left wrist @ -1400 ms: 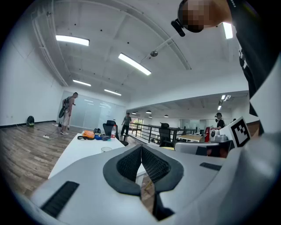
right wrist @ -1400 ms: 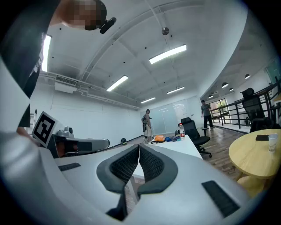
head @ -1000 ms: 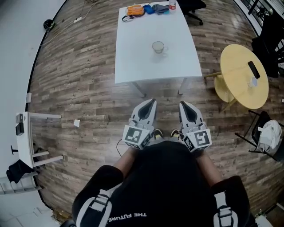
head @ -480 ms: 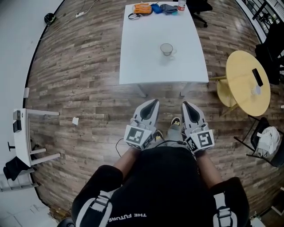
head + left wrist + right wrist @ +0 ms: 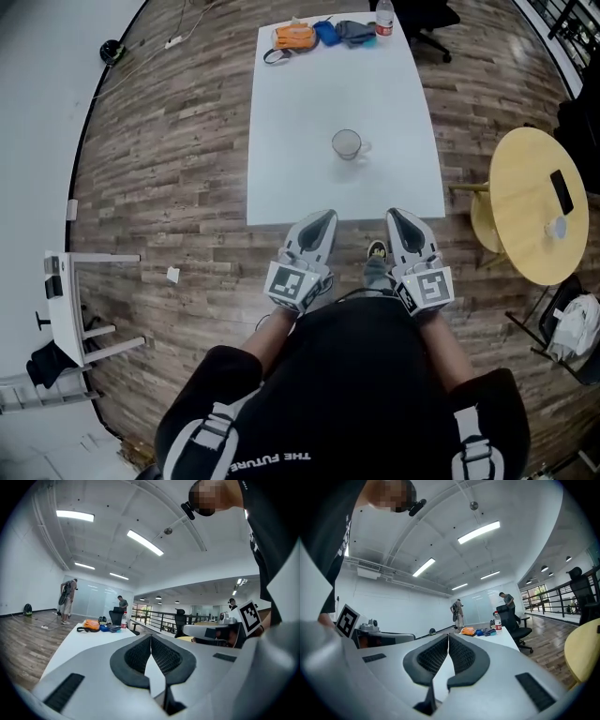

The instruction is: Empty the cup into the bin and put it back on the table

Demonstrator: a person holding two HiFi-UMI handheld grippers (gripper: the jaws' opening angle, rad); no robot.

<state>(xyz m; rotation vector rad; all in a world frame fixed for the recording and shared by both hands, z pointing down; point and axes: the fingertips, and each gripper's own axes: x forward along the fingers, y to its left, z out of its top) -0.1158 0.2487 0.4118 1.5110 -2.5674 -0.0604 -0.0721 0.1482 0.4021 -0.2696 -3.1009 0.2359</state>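
A clear glass cup (image 5: 347, 144) with a handle stands near the middle of the white table (image 5: 291, 159) in the head view. My left gripper (image 5: 321, 218) and right gripper (image 5: 400, 217) are held side by side close to my body, just short of the table's near edge. Both are shut with nothing between the jaws. In the left gripper view the left gripper (image 5: 150, 638) points level over the table (image 5: 77, 641), and the right gripper (image 5: 448, 637) does the same in its own view. The cup is hidden behind the jaws in both gripper views. No bin is in view.
At the table's far end lie an orange pouch (image 5: 290, 36), blue and grey pouches (image 5: 339, 32) and a water bottle (image 5: 383, 16). A round yellow side table (image 5: 538, 206) carrying a phone (image 5: 561, 191) stands to the right. A small white desk (image 5: 67, 298) is on the left. People stand far off (image 5: 68, 599).
The table and cup have slid lower and closer in the head view as I have stepped toward them. Both grippers stay shut in the same carried pose.
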